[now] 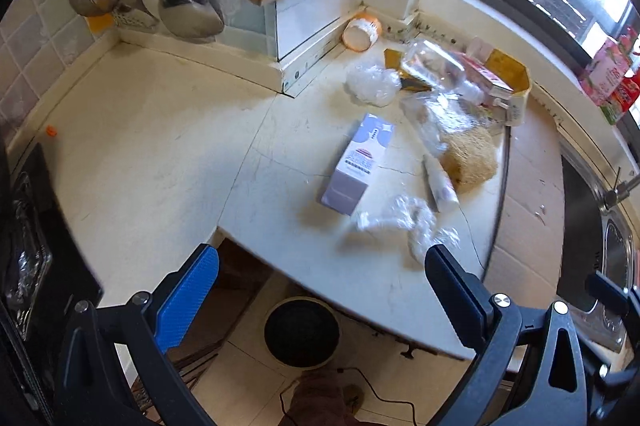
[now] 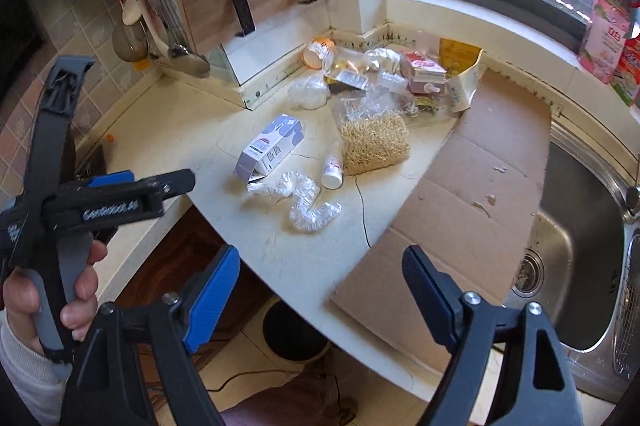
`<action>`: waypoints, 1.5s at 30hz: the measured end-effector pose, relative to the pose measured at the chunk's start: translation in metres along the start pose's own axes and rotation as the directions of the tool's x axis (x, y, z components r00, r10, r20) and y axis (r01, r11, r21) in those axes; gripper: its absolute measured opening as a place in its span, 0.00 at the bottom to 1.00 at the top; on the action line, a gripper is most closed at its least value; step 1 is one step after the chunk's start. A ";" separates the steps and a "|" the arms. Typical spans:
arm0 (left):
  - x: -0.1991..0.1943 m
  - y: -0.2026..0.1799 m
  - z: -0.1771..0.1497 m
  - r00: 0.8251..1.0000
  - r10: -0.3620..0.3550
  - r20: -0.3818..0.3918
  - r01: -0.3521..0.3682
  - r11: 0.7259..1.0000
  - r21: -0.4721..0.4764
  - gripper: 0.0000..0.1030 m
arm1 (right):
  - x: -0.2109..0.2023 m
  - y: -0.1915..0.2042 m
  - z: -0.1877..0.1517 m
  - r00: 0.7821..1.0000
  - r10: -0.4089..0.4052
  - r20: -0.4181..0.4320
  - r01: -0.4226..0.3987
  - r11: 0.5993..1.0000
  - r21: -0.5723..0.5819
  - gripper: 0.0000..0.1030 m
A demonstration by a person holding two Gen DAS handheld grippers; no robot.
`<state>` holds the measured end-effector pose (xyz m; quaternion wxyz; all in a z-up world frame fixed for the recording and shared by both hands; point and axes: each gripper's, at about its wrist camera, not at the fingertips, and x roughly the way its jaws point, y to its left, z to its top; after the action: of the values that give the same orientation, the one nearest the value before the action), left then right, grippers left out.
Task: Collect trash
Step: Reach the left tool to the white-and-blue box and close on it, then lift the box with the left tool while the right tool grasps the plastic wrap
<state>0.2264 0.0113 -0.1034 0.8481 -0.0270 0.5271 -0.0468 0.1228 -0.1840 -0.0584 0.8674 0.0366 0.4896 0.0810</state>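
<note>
A: Fingers? Left gripper (image 1: 320,290) spread wide, holding nothing. Right gripper (image 2: 320,282) same, wide apart, empty, both out past the counter (image 1: 140,145) edge.

B: Trash, left to right?

A: Purple carton (image 2: 270,147) lying flat mid-counter. Crumpled clear plastic wrap (image 2: 300,199) just in front of it. Small white bottle (image 2: 334,165) on its side, beside the straw-like bundle (image 2: 376,143). Packaging heap (image 2: 404,77) behind, near the corner.

B: Further right?

A: Flat cardboard (image 2: 460,185), then the sink (image 2: 576,258). Dark bin (image 1: 302,332) on the floor below the edge.

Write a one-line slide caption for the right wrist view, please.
Open right claw hovers at the counter edge before a crumpled plastic wrap, a purple carton and more trash.
</note>
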 end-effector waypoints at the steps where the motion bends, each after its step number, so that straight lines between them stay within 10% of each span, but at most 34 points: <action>1: 0.013 0.002 0.009 1.000 -0.008 -0.012 0.008 1.000 -0.005 0.99 | 0.007 0.001 0.003 1.000 0.001 -0.007 -0.001 1.000 -0.001 0.79; 19: 0.144 -0.026 0.074 0.989 -0.035 -0.144 0.041 0.998 0.042 0.85 | 0.107 0.003 0.027 0.989 0.061 -0.134 -0.056 0.998 0.042 0.66; 23: 0.157 -0.028 0.075 0.981 -0.081 -0.179 0.089 0.996 0.034 0.42 | 0.119 0.010 0.031 0.989 0.062 -0.135 -0.061 0.998 0.014 0.66; 29: 0.148 -0.022 0.064 0.986 -0.105 -0.132 0.111 0.993 0.036 0.33 | 0.140 0.017 0.035 0.987 0.051 -0.151 -0.053 0.999 -0.010 0.63; 38: 0.098 -0.009 0.032 0.992 -0.099 -0.077 0.102 0.994 0.029 0.33 | 0.165 0.026 0.035 0.983 -0.042 -0.177 0.025 0.995 -0.098 0.31; 45: 0.052 0.013 0.010 0.994 -0.097 -0.057 0.096 0.995 -0.016 0.33 | 0.166 0.012 0.031 0.979 0.063 -0.195 -0.068 0.997 -0.018 0.06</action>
<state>0.2593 0.0182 -0.1465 0.8291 -0.0568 0.5497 -0.0849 0.2323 -0.1425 -0.1803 0.8127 0.0339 0.5695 0.1189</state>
